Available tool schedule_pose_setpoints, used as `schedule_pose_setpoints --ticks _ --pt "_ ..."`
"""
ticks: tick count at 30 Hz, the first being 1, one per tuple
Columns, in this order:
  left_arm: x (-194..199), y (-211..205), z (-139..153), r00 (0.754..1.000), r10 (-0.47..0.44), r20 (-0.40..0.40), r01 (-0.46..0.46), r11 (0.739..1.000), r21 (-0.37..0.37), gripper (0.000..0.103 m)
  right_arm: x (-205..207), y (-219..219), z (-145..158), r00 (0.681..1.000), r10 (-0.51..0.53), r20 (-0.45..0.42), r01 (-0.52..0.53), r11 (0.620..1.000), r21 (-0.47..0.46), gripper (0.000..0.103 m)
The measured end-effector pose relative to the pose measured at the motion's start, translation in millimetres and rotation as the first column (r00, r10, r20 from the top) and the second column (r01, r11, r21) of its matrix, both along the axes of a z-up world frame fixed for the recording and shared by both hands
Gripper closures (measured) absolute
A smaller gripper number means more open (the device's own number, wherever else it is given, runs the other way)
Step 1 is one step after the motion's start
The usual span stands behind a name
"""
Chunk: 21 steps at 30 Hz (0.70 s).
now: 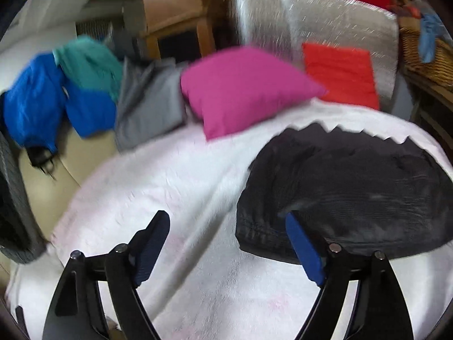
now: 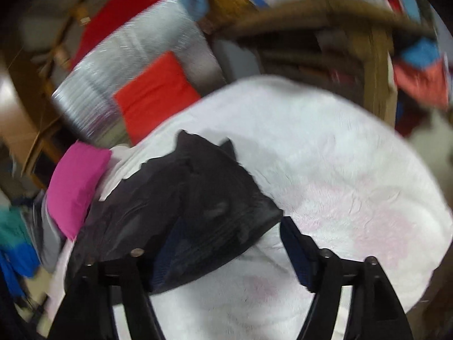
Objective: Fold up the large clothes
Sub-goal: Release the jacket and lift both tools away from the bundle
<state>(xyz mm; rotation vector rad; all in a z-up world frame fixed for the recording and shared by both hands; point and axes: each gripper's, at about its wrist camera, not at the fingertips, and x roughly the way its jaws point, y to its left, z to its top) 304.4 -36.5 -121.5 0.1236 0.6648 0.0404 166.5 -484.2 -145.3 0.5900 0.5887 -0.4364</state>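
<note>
Black crumpled cloth garment (image 1: pixel 348 195) lies on the white fluffy blanket (image 1: pixel 158 187) toward its far edge, its long axis running sideways; left tongs (image 1: pixel 229 250) and right tongs (image 2: pixel 226 250) both gape apart, empty, flanking its near corners

Left claw (image 1: pixel 226 243) — black arms, blue pads, silver screws

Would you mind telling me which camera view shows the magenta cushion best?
The left wrist view: the magenta cushion appears whole, lying at the far edge of the white blanket beside a grey garment. The right wrist view shows it smaller and more blurred at the left, its lower part hidden behind the dark garment.
</note>
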Motion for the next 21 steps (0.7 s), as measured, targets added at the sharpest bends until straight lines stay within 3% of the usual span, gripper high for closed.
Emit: schedule_pose_setpoints --ticks 5,8,13,21 --pt "-44 -8 30 0.997 -0.053 0.062 0.05 0.998 0.046 0.013 -26 64 31 0.995 0.097 0.035 -0.088 0.977 -0.192 0.022" --pt "-66 -9 42 0.993 -0.054 0.103 0.046 0.996 0.076 0.008 -44 91 43 0.989 0.129 0.067 -0.11 0.965 -0.24 0.021" --pt "-97 -6 62 0.987 -0.088 0.131 0.083 0.996 0.045 0.008 -75 124 66 0.984 0.159 0.08 -0.124 0.934 -0.336 0.019" --pt "-139 -5 90 0.976 -0.094 0.195 0.088 0.995 0.042 0.007 -118 154 97 0.982 0.182 0.059 -0.143 0.903 -0.404 0.014"
